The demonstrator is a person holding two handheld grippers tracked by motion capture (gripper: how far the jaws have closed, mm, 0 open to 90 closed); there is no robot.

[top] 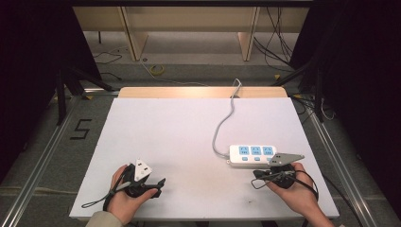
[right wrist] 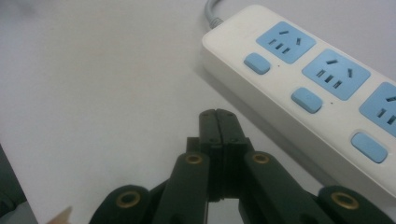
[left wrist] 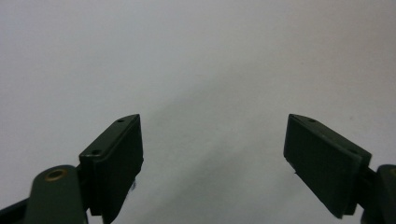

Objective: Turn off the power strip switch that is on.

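The white bench point(top: 179, 142) carries one thing, a white power strip point(top: 253, 154) with three blue sockets and three blue switches, and everything else is placed here against that strip. It lies on the right part of the bench, its long axis running across from left to right, and its grey cable point(top: 222, 124) leaves the left end and curves away to the far edge.

The right hand-held gripper point(top: 257, 176) sits just on the near side of the strip, close to its front edge, with the person's right hand point(top: 293, 189) wrapped round it. In the right gripper view its jaws are pressed together with nothing between them, tips low over the bench, and the strip point(right wrist: 322, 84) lies ahead and to the right of them, the row of switches on the side facing the gripper.

The left hand-held gripper point(top: 161, 182) rests well to the left of the strip, near the front edge of the bench. Its jaws stand wide apart and empty over bare white surface.

The right hand is much the nearer, so any reach to the strip or its switches likely falls to it: a short move forward.
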